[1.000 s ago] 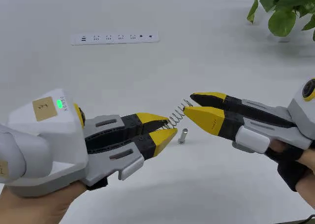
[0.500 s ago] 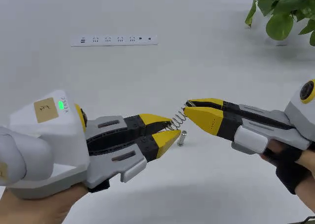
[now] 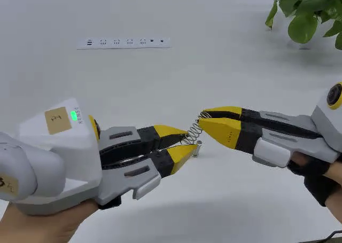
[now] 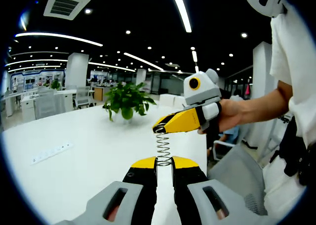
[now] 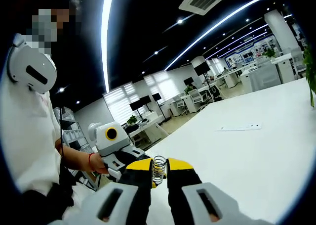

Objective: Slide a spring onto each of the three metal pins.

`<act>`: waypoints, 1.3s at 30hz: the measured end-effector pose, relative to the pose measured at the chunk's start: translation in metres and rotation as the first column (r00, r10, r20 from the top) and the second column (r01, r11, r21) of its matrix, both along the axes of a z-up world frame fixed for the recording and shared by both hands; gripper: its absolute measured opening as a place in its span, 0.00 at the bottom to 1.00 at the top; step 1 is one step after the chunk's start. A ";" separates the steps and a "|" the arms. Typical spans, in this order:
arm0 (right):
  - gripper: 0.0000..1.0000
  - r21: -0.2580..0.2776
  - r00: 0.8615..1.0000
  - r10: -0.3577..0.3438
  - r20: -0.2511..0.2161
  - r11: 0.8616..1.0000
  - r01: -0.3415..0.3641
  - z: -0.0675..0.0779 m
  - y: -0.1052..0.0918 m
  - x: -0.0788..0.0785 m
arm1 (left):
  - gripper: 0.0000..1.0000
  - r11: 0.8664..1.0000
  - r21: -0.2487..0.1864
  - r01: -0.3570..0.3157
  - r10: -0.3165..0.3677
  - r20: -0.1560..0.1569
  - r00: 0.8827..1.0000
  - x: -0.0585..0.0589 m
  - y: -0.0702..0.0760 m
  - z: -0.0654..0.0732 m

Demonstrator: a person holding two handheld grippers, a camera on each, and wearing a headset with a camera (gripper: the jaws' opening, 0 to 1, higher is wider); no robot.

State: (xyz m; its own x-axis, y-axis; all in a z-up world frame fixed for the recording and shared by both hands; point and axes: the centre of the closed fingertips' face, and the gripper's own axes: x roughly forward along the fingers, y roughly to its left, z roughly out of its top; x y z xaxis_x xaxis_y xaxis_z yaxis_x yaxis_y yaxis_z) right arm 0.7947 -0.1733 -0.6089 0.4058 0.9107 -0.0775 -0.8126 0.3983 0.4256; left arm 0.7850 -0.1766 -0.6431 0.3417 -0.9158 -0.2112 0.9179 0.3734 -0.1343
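A thin metal spring hangs in the air between my two grippers. My left gripper, coming from the lower left, is shut on its lower end. My right gripper, coming from the right, is shut on its upper end, which shows end-on between the jaws as the spring. The spring rises from my left jaws to the right gripper. A short metal pin lies on the white table just below the spring. I cannot tell whether a pin sits inside the spring.
A white power strip lies at the far side of the table. A green plant stands at the far right corner. The person stands close behind the grippers.
The right jaws have narrowed onto the spring's upper end. The left gripper has edged right, and the spring looks a little shorter between the two tips.
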 end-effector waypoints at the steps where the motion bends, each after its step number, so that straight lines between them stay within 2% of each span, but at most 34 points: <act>1: 0.12 -0.009 1.000 0.004 0.005 1.000 -0.004 0.000 0.001 0.000 | 0.11 1.000 0.003 0.003 -0.003 0.000 1.000 0.000 0.000 -0.001; 6: 0.12 -0.081 0.998 0.033 0.047 0.996 -0.030 -0.001 0.004 -0.002 | 0.11 1.000 0.027 0.013 -0.013 0.008 1.000 -0.001 0.000 -0.005; 14: 0.12 -0.153 0.993 0.081 0.091 0.986 -0.066 -0.003 0.010 -0.007 | 0.12 0.998 0.050 0.025 -0.025 0.011 1.000 -0.003 -0.001 -0.010; 34: 0.12 -0.203 0.989 0.106 0.107 0.976 -0.082 -0.007 0.009 -0.008 | 0.10 0.998 0.053 0.030 -0.030 -0.001 1.000 -0.004 -0.001 -0.014; 38: 0.17 -0.214 0.988 0.115 0.102 0.973 -0.091 -0.007 0.008 -0.008 | 0.10 0.998 0.057 0.035 -0.035 -0.001 0.999 -0.005 -0.001 -0.014; 39: 0.19 -0.230 0.986 0.133 0.096 0.967 -0.108 -0.009 0.007 -0.009 | 0.10 0.997 0.061 0.038 -0.038 0.000 0.999 -0.005 -0.002 -0.015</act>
State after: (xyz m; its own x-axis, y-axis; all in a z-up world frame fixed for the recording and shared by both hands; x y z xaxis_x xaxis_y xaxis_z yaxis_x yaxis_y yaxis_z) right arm 0.7855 -0.1658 -0.6174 0.3113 0.9181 -0.2451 -0.8972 0.3690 0.2427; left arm 0.7800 -0.1782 -0.6582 0.3069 -0.9136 -0.2667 0.9317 0.3456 -0.1118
